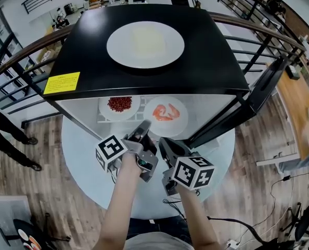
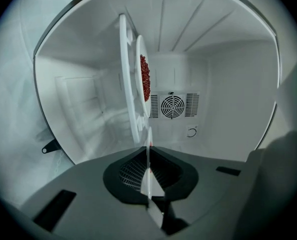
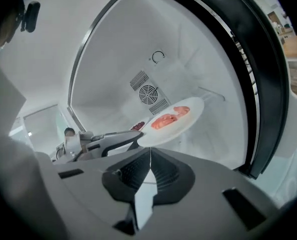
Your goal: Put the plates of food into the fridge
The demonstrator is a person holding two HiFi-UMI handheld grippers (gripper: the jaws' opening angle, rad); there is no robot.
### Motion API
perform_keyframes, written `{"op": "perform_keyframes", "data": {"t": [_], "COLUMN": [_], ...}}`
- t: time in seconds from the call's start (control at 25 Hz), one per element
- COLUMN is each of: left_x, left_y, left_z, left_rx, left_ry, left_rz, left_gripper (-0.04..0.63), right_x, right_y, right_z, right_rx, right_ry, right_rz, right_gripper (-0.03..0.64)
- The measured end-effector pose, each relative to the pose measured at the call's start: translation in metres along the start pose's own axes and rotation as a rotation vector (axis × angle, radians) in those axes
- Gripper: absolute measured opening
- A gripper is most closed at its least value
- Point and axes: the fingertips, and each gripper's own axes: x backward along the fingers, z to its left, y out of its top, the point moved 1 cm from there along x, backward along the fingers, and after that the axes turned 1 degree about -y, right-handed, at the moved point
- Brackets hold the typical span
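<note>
Now the left gripper (image 1: 145,125) pinches the near rim of the shrimp plate (image 1: 166,112) inside the fridge (image 1: 87,46), right of the beans plate (image 1: 119,104). The right gripper (image 1: 164,142) is closed and empty. Next, probably: release, back out, fetch the third plate (image 1: 145,44) on top.

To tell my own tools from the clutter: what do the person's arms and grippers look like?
The left gripper and right gripper have dark grey bodies, each with a white cube of black square markers. Their tongs carry black ribbed pads. The forearms are bare, no sleeves; a pale top shows below.
</note>
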Motion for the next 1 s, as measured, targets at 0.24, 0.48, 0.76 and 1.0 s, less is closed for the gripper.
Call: {"op": "perform_keyframes", "data": {"t": [0.24,0.48,0.76,1.0], "left_x": [-0.007,-0.004,0.015,0.043], "left_y": [-0.004,-0.020,-0.034,-0.028], "left_z": [-0.008,-0.011,-0.016,-0.032], "left_rx": [-0.064,-0.101,-0.263,-0.618], "left_ry": [-0.025,-0.050,-0.093,-0.053], "left_rz": [0.101,0.185,0.169,0.062], "left_gripper": [0.020,0.020,0.020,0.020], "right_x": [-0.011,-0.023,-0.018,0.005], "right_y": [0.020,0.035,0.040,0.031], "right_z": [-0.011,-0.029,-0.045,-0.030], "right_rx": [-0.093,-0.152,-0.076,0.109], "right_ry": [-0.027,-0.074,-0.199,-0.210], "right_rz": [-0.055,-0.078,-0.073,-0.142], "right_gripper": [0.014,0.014,0.014,0.014]}}
